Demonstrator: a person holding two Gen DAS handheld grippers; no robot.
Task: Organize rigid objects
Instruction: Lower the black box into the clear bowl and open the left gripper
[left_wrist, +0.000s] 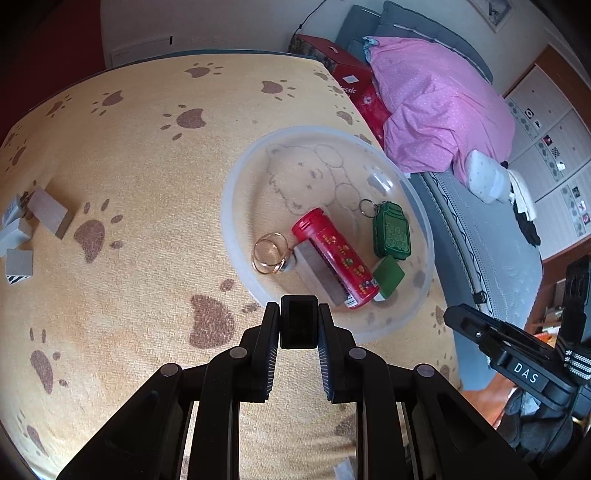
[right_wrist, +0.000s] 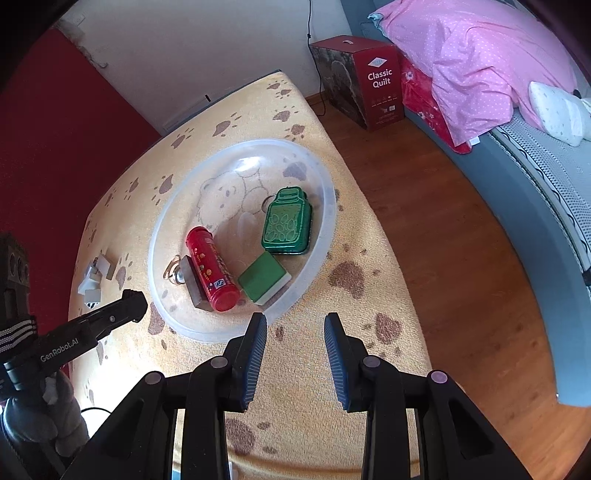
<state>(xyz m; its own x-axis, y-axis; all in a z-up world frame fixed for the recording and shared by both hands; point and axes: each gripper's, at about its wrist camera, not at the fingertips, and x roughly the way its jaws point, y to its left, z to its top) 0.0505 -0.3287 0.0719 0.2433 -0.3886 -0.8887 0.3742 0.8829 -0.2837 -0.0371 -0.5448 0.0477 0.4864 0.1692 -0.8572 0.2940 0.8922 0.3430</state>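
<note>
your left gripper (left_wrist: 298, 325) is closed on a small black block (left_wrist: 298, 322), held upright between the pads, and it hangs just before the near rim of the clear bowl (left_wrist: 236, 177), at 6 o'clock of it. i judge the step is to bring this block into the bowl. inside, the red tube (left_wrist: 334, 258), the green tin (left_wrist: 391, 230), the green tile (left_wrist: 388, 275) and the gold rings (left_wrist: 269, 253) crowd the near half; the far half, toward 12 o'clock, is free. so carry the block over the rim and over these things, go low before you open, because the bowl looks light and can slide on the cloth of the counter (left_wrist: 129, 155). your right gripper (right_wrist: 295, 360) stands narrowly open and holds nothing, at 5 o'clock of the bowl; keep it aside. the grey blocks (left_wrist: 48, 212) wait well apart, at 9 o'clock.
</note>
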